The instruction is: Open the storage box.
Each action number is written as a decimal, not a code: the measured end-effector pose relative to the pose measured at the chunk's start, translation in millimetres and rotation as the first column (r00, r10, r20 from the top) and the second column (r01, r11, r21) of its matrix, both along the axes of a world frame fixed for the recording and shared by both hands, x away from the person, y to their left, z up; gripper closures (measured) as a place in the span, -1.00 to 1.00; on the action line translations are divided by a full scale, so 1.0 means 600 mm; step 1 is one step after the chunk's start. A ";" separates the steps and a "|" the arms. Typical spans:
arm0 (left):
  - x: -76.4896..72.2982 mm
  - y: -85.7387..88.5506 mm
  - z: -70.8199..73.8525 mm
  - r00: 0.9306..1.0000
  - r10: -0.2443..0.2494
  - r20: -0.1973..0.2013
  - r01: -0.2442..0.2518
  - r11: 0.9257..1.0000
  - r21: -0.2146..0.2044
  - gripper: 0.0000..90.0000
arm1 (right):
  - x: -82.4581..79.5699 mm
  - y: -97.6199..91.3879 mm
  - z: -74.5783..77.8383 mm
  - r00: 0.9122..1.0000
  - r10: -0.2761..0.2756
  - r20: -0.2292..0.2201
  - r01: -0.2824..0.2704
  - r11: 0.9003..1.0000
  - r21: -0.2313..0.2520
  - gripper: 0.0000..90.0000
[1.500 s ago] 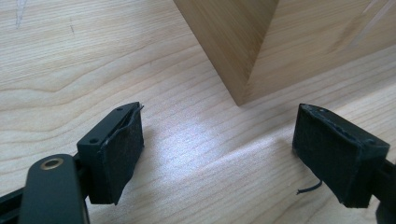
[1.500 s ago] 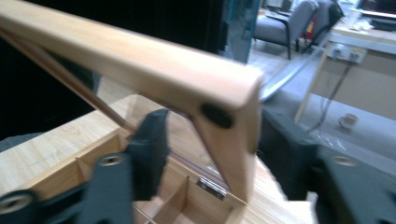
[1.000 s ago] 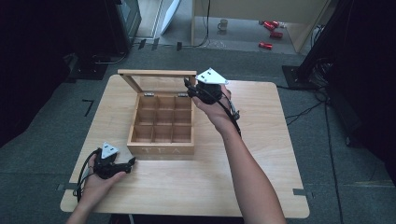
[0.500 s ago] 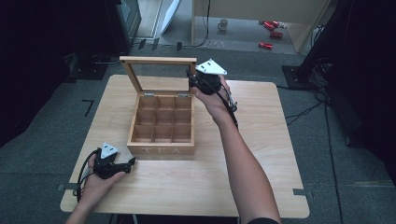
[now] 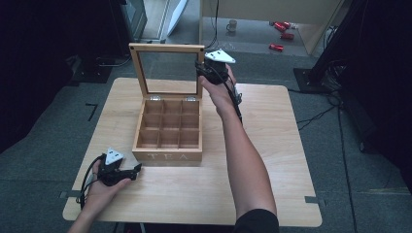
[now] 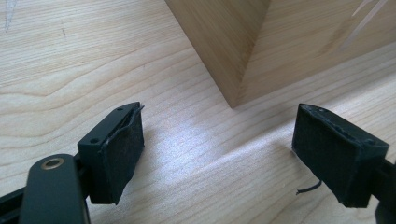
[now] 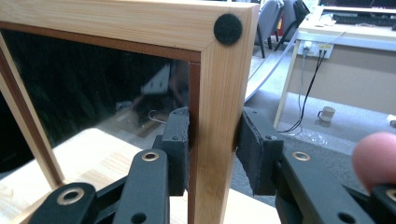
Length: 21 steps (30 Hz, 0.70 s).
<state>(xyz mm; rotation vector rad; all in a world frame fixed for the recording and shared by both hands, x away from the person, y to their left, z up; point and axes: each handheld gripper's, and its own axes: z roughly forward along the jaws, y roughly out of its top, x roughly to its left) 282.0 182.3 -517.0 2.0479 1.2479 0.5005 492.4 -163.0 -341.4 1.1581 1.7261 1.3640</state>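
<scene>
The right gripper (image 7: 212,149) has its jaws clamped on the side rail of the glass-paned lid (image 7: 219,93), which stands upright over the wooden tea box (image 5: 167,131). The left gripper (image 6: 217,154) rests on the table (image 6: 70,56), jaws apart, the box's corner just ahead between them.

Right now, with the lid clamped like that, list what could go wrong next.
The right gripper pinches only the side rail of the lid, next to the glass pane; a slip could let the lid drop shut or knock the glass.
The lid stands about upright; pushing further back could strain the hinges or tip the tea box.
The left gripper rests open beside the box, not bracing it, so it may slide.
</scene>
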 end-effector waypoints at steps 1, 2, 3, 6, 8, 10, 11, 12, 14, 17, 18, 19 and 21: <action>0.000 0.000 0.000 1.000 0.000 -0.001 0.000 1.000 -0.001 -0.62 | 0.005 0.000 -0.001 1.000 -0.005 -0.005 0.005 1.000 0.009 0.48; 0.000 0.000 0.000 1.000 -0.001 0.000 0.001 1.000 -0.001 -0.62 | 0.009 0.001 -0.001 1.000 -0.010 -0.008 0.010 1.000 0.015 0.48; 0.000 0.000 0.000 1.000 -0.001 0.000 0.001 1.000 -0.001 -0.62 | 0.009 0.001 -0.001 1.000 -0.010 -0.008 0.010 1.000 0.015 0.48; 0.000 0.001 0.000 1.000 -0.001 0.000 0.001 1.000 -0.003 -0.62 | 0.028 0.002 -0.003 0.999 -0.026 -0.024 0.027 0.999 0.029 0.48; 0.000 0.000 0.000 1.000 -0.002 0.000 0.002 1.000 -0.003 -0.62 | 0.037 0.004 -0.003 0.999 -0.035 -0.032 0.036 0.999 0.031 0.48; 0.001 0.000 0.000 1.000 -0.003 0.000 0.003 1.000 -0.003 -0.62 | 0.045 0.005 -0.005 0.998 -0.044 -0.038 0.045 0.998 0.037 0.48; 0.001 0.000 0.000 1.000 -0.002 0.000 0.002 1.000 -0.004 -0.62 | 0.048 0.006 -0.006 0.998 -0.049 -0.041 0.051 0.998 0.042 0.48; 0.001 0.000 0.000 1.000 -0.002 0.000 0.002 1.000 -0.005 -0.62 | 0.052 0.007 -0.007 0.997 -0.057 -0.046 0.059 0.997 0.048 0.48; 0.001 0.001 0.000 1.000 -0.002 -0.001 0.002 1.000 -0.006 -0.62 | 0.061 0.010 -0.009 0.996 -0.075 -0.054 0.078 0.996 0.052 0.48; 0.001 0.001 0.000 1.000 -0.002 0.000 0.002 1.000 -0.007 -0.62 | 0.074 0.013 -0.011 0.992 -0.098 -0.074 0.103 0.993 0.059 0.48; 0.001 0.000 0.000 1.000 -0.001 0.001 0.001 1.000 -0.007 -0.62 | 0.078 0.014 -0.012 0.992 -0.103 -0.079 0.108 0.992 0.059 0.48; 0.001 0.000 0.000 1.000 -0.001 0.001 0.001 1.000 -0.007 -0.62 | 0.078 0.014 -0.012 0.992 -0.103 -0.079 0.108 0.992 0.059 0.48; 0.001 0.000 0.000 1.000 -0.001 0.001 0.001 1.000 -0.005 -0.62 | 0.088 0.014 -0.014 0.989 -0.109 -0.098 0.116 0.991 0.071 0.48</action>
